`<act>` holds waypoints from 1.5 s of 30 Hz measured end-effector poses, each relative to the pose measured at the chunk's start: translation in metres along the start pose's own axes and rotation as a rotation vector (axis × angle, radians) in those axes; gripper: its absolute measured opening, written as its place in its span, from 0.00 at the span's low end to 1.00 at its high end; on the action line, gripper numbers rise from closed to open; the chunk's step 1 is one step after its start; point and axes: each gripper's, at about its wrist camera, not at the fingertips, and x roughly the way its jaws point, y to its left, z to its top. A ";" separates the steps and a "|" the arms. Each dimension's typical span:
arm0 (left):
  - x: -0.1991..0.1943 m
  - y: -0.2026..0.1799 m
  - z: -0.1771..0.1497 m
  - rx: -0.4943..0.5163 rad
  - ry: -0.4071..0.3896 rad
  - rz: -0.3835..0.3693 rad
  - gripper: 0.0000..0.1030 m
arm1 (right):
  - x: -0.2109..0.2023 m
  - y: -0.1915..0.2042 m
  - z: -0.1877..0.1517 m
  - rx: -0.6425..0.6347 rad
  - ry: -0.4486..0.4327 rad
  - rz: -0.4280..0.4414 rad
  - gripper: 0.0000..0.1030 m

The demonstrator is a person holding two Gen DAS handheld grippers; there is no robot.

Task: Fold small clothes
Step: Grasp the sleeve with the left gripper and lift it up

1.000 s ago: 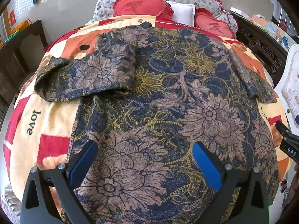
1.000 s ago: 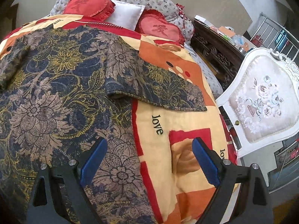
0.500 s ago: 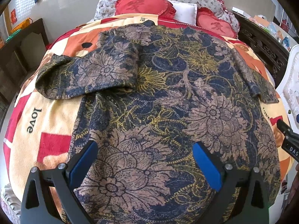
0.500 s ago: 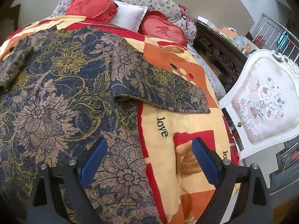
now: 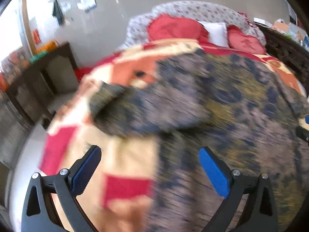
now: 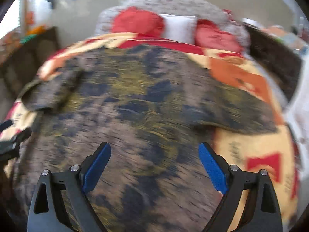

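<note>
A dark floral-patterned shirt [image 5: 222, 106] lies spread flat on the bed, both short sleeves out to the sides; it also shows in the right wrist view [image 6: 144, 106]. Both views are motion-blurred. My left gripper [image 5: 149, 166] is open and empty, above the shirt's left edge below the left sleeve [image 5: 123, 104]. My right gripper [image 6: 154, 164] is open and empty, above the shirt's lower middle. The right sleeve [image 6: 241, 114] lies to its upper right. The other gripper shows at the left edge of the right wrist view [image 6: 9, 143].
The bed carries a red, orange and cream quilt [image 5: 125, 154] with red cushions [image 5: 173, 27] and a white pillow [image 6: 179, 27] at the head. A dark wooden cabinet [image 5: 38, 81] stands left of the bed. Dark wooden furniture [image 6: 274, 58] stands at the right.
Both grippers swung left: the left one from over the shirt's hem to its left edge, the right one from the shirt's right edge to its middle. Both stayed open. The shirt has not moved.
</note>
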 end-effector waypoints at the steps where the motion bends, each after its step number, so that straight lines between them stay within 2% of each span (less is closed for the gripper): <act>1: 0.004 0.008 0.006 0.024 -0.022 0.032 1.00 | 0.009 0.004 0.000 -0.028 -0.006 0.009 0.98; 4: 0.016 0.026 0.023 0.109 -0.080 0.108 1.00 | 0.036 0.008 -0.008 -0.071 0.025 -0.030 0.98; 5: 0.021 0.032 0.031 0.141 -0.109 0.107 1.00 | 0.044 0.008 -0.013 -0.071 0.041 -0.036 0.98; 7: 0.036 0.043 0.043 0.163 -0.116 0.078 0.99 | 0.059 0.002 -0.024 -0.034 0.086 -0.022 0.98; 9: 0.060 0.059 0.057 0.130 -0.064 0.015 0.89 | 0.058 -0.002 -0.022 -0.007 0.071 -0.011 0.99; 11: 0.085 0.072 0.067 0.081 0.018 -0.054 0.64 | 0.060 -0.002 -0.024 -0.004 0.075 -0.011 0.99; 12: 0.101 0.078 0.070 0.057 0.083 -0.102 0.60 | 0.060 -0.001 -0.024 -0.008 0.072 -0.015 0.99; 13: 0.105 0.081 0.070 0.051 0.107 -0.130 0.52 | 0.061 -0.001 -0.024 -0.011 0.073 -0.018 0.99; 16: 0.108 0.081 0.074 0.076 0.110 -0.165 0.54 | 0.062 -0.001 -0.025 -0.008 0.071 -0.015 1.00; 19: 0.117 0.071 0.075 0.156 0.147 -0.096 0.56 | 0.062 0.000 -0.027 -0.009 0.070 -0.017 1.00; 21: 0.121 0.064 0.073 0.214 0.141 -0.037 0.54 | 0.061 -0.002 -0.026 -0.010 0.071 -0.019 1.00; 22: 0.122 0.063 0.072 0.221 0.135 -0.016 0.38 | 0.061 -0.002 -0.025 -0.010 0.071 -0.020 1.00; 23: 0.121 0.067 0.073 0.204 0.131 0.000 0.10 | 0.062 -0.002 -0.024 -0.009 0.071 -0.020 1.00; 24: 0.120 0.074 0.075 0.156 0.135 0.005 0.04 | 0.062 -0.002 -0.024 -0.008 0.071 -0.018 1.00; 29: 0.066 0.134 0.078 -0.088 -0.011 0.068 0.04 | 0.063 -0.002 -0.025 -0.009 0.071 -0.019 1.00; 32: 0.027 0.186 0.077 -0.194 -0.082 0.156 0.04 | 0.063 -0.001 -0.025 -0.011 0.071 -0.021 1.00; 36: -0.013 0.252 0.078 -0.273 -0.129 0.265 0.04 | 0.063 -0.001 -0.025 -0.014 0.071 -0.025 1.00; 38: -0.027 0.280 0.077 -0.318 -0.142 0.276 0.03 | 0.063 -0.001 -0.025 -0.015 0.070 -0.025 1.00; 40: -0.034 0.289 0.076 -0.319 -0.154 0.289 0.03 | 0.063 -0.001 -0.025 -0.014 0.070 -0.025 1.00; 42: -0.044 0.291 0.073 -0.338 -0.179 0.277 0.03 | 0.064 -0.001 -0.025 -0.015 0.070 -0.026 1.00; 44: -0.046 0.286 0.075 -0.371 -0.202 0.185 0.03 | 0.064 -0.001 -0.025 -0.015 0.070 -0.025 1.00; 45: -0.049 0.270 0.079 -0.364 -0.217 0.120 0.03 | 0.064 -0.001 -0.025 -0.015 0.071 -0.025 1.00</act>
